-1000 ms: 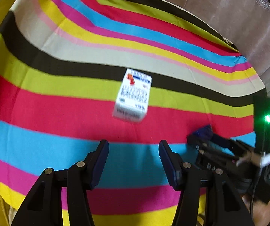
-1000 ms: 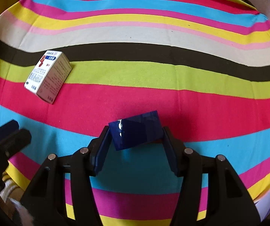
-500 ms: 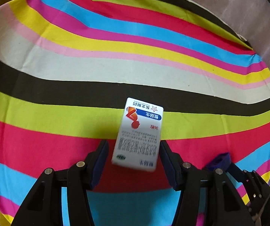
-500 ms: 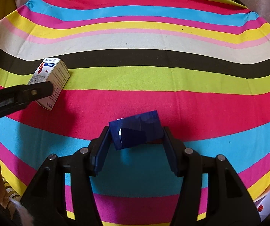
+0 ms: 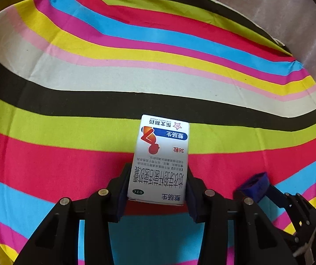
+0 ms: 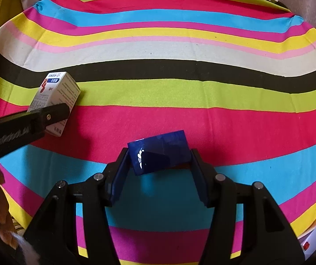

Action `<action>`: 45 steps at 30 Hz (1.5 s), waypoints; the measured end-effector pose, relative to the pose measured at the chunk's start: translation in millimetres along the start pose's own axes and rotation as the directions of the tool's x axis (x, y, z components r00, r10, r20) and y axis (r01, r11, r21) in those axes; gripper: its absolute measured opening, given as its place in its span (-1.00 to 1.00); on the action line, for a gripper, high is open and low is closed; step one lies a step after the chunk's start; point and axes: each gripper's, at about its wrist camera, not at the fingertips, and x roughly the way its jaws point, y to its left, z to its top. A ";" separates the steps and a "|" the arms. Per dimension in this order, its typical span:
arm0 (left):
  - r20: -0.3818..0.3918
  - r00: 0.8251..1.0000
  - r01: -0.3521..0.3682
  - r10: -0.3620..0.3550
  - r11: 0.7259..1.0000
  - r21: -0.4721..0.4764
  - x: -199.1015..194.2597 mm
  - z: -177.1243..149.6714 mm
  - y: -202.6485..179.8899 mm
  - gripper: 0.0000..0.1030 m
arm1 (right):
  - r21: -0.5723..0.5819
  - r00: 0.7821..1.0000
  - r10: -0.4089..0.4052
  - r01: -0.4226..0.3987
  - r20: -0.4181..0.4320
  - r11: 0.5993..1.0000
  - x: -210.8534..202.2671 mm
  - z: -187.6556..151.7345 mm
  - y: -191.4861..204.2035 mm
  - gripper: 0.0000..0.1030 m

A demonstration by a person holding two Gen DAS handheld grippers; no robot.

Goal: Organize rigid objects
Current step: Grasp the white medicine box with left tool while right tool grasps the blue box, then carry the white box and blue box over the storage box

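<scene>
**Q:** Since the earlier frame, what had been changed?

**A:** The left gripper (image 5: 158, 190) had been brought forward and down over the white medicine box (image 5: 161, 159), which earlier lay well ahead of it. The box was now bracketed between the fingers (image 5: 122, 190), which were closing, with the pads at or just touching its long sides. The right gripper (image 6: 158, 165) had hardly been shifted; the blue box (image 6: 160, 152) was kept pinched between its fingers, tilted, just above the striped cloth (image 6: 180, 92).

**Q:** Where was the white box found?

**A:** It was lying flat on the cloth, across the red and lime stripes, its near end between the left fingers. From the right wrist view it was seen at the far left, partly covered by the left gripper's finger.

**Q:** How was the step judged best done?

**A:** The squeeze was best finished squarely on the two long sides, near the box's middle, before any lift was made. A light hold was thought enough, since thin card could be dented.

**Q:** What was noted of materials and shapes?

**A:** The white box was printed card, smooth, sharp-edged and rectangular. The blue box was glossy, with a bright glint on its face. The cloth was matte woven fabric, slightly rumpled, so a soft surface under it was suspected.
</scene>
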 end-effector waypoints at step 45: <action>0.095 0.984 0.156 -0.148 0.984 -0.080 -103.2 -123.5 -12.5 -0.14 | -0.045 0.993 0.030 -0.025 0.114 0.999 -126.2 -83.3 -4.2 0.13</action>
